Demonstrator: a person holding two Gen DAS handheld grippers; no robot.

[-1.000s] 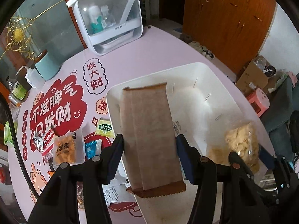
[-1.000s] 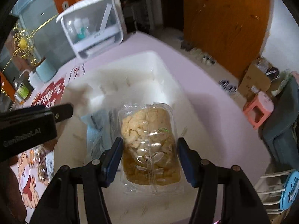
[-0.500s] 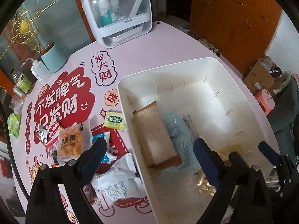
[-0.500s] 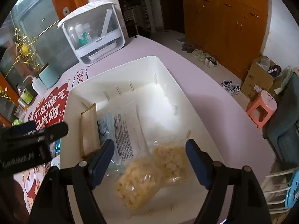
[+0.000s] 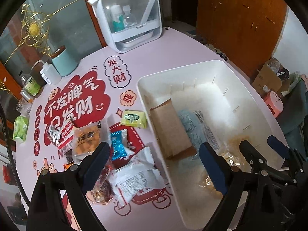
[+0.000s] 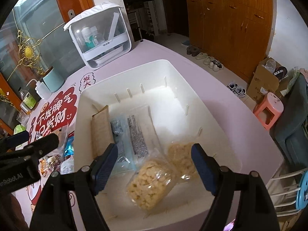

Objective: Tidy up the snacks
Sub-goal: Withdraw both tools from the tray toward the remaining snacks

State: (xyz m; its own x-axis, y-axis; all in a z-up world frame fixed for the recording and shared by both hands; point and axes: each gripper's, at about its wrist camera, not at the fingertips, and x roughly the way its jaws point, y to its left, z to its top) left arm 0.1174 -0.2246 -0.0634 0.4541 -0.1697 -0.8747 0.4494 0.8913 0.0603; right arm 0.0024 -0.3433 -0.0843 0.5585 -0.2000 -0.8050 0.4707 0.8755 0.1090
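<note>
A white bin (image 5: 238, 80) (image 6: 134, 71) sits on the pink table. Inside it lie a brown paper packet (image 5: 171, 130) (image 6: 101, 130), a pale blue-and-white packet (image 5: 198, 127) (image 6: 134, 132) and two clear bags of yellow puffed snack (image 6: 152, 182) (image 6: 182, 157). Loose snacks lie left of the bin: a yellow-green packet (image 5: 133, 118), a blue candy packet (image 5: 118, 144), an orange cracker bag (image 5: 87, 140) and a white wrapper (image 5: 138, 175). My left gripper (image 5: 154, 165) hangs open over the bin's left rim, holding nothing. My right gripper (image 6: 155, 167) stands open above the puffed snack bags.
A white clear-fronted storage case (image 5: 130, 17) (image 6: 100, 38) stands at the table's far side. A teal cup (image 5: 63, 61), a squeeze bottle (image 5: 49, 74) and small jars line the far left edge. A pink stool (image 6: 268, 109) and cardboard box (image 6: 265, 80) stand on the floor right.
Both grippers opened and drew back upward. The brown packet dropped from the left one into the bin; the puffed snack bag dropped from the right one beside the other bag.
</note>
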